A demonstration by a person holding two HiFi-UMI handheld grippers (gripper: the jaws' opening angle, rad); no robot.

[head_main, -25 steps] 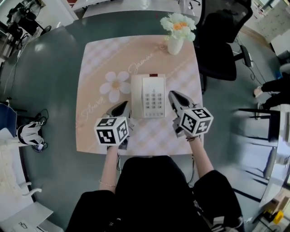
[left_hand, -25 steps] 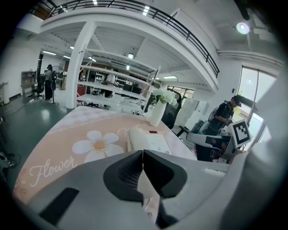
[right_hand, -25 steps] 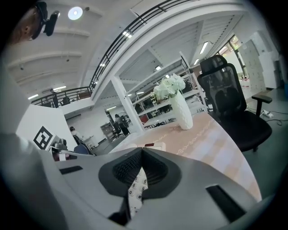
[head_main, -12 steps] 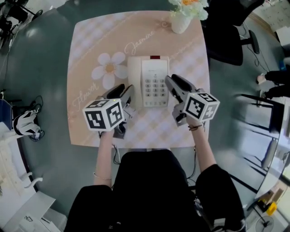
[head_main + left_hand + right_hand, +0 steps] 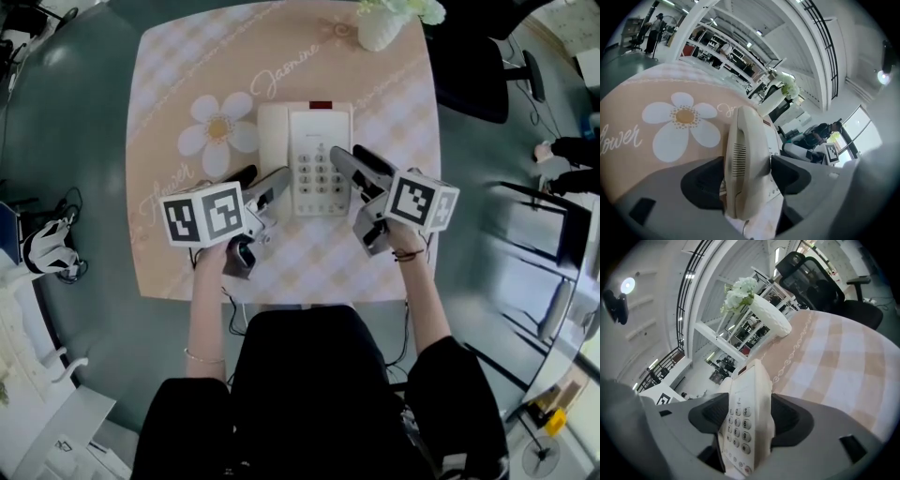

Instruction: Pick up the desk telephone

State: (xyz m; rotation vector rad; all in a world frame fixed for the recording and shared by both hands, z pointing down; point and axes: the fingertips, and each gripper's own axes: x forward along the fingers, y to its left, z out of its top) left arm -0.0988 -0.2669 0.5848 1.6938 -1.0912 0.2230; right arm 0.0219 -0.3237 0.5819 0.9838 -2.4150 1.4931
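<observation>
Fingers (image 5: 790,176) of left gripper (image 5: 264,178) and right gripper (image 5: 345,159), just opened apart, straddle the desk telephone's (image 5: 314,141) 2 sides; probably stiff, slick, handset (image 5: 272,141) loose.

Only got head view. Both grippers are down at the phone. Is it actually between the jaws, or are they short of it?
Observer: Left gripper view shows it between them. The left gripper's jaws have just been opening, and the handset side of the desk telephone fills the gap. I see no squeeze.
Operator: Right one too?
Observer: Yes. In its own view the right gripper's jaws have just been opening as well, and the keypad side of the phone stands between them, not clamped as far as I can tell.
</observation>
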